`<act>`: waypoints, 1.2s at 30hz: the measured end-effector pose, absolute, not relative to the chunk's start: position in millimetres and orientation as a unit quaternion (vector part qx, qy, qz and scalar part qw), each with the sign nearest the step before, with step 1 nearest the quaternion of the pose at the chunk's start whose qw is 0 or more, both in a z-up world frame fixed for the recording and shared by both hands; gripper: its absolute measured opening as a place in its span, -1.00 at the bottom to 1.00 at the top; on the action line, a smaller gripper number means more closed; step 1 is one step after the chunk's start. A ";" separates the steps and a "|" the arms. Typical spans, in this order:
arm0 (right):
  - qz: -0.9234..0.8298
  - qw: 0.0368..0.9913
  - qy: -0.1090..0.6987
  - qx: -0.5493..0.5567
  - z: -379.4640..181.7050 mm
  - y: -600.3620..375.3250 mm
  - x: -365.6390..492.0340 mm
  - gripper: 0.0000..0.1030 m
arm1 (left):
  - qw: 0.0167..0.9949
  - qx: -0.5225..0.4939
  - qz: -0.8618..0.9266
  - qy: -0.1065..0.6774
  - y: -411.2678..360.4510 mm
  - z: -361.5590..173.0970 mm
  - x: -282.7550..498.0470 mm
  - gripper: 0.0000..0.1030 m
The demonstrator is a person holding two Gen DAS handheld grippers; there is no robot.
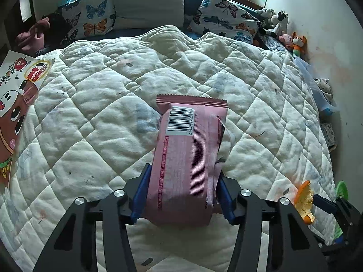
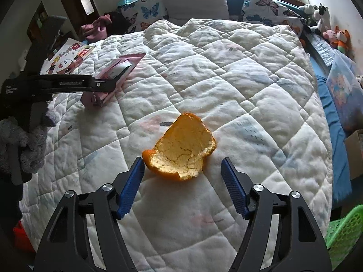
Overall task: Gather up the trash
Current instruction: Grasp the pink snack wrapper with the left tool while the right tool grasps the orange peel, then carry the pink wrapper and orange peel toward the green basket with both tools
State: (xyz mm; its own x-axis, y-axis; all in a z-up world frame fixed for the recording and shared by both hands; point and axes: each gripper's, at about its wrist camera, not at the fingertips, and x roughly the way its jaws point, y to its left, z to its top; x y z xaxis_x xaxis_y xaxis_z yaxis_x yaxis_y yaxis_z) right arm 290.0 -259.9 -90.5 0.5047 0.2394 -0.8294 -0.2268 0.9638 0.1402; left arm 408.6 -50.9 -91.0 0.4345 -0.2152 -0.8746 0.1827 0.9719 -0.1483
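Note:
A pink snack wrapper point(image 1: 188, 140) with a barcode lies lengthwise on the white quilt point(image 1: 90, 113). My left gripper point(image 1: 184, 172) is shut on it, both blue pads pressing its sides. From the right wrist view the same wrapper point(image 2: 118, 72) shows at the left in that gripper's black fingers point(image 2: 106, 83). An orange peel point(image 2: 181, 147), pale inside up, rests on the quilt between the fingers of my right gripper point(image 2: 182, 159), which is open. The left pad point(image 2: 132, 185) touches the peel's edge, while the right pad point(image 2: 233, 188) stands apart from it. The peel point(image 1: 305, 201) also shows at the lower right of the left wrist view.
Butterfly pillows point(image 1: 90, 18) and a grey cushion point(image 1: 147, 2) line the head of the bed. A cartoon-printed bag point(image 1: 15, 104) lies at the left edge. Plush toys point(image 1: 281, 27) sit by the right wall. A green basket point(image 2: 344, 231) stands at the lower right, beside the bed.

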 end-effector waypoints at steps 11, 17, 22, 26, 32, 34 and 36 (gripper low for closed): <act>0.132 0.873 0.469 0.014 -86.3 -260.6 288.9 -0.08 | 0.846 -0.018 -0.124 0.518 -47.9 -85.3 396.8 -0.20; 0.135 0.876 0.462 0.019 -76.7 -262.3 272.0 -0.18 | 0.848 -0.015 -0.138 0.512 -52.1 -72.4 379.9 -0.20; 0.138 0.878 0.458 0.024 -70.1 -263.2 254.1 -0.21 | 0.850 -0.011 -0.155 0.504 -60.2 -59.2 359.2 -0.20; 0.141 0.881 0.452 0.024 -64.7 -264.7 232.5 -0.21 | 0.849 -0.009 -0.168 0.500 -66.1 -51.9 340.0 -0.20; 0.142 0.884 0.445 0.028 -58.6 -272.6 197.1 -0.21 | 0.846 -0.003 -0.187 0.500 -78.6 -46.3 309.6 -0.20; 0.140 0.885 0.443 0.032 -57.1 -277.5 185.8 -0.21 | 0.844 0.001 -0.193 0.500 -84.1 -45.8 298.6 -0.20; 0.136 0.886 0.442 0.033 -56.4 -281.7 175.9 -0.21 | 0.843 0.003 -0.200 0.500 -89.0 -45.3 288.9 -0.20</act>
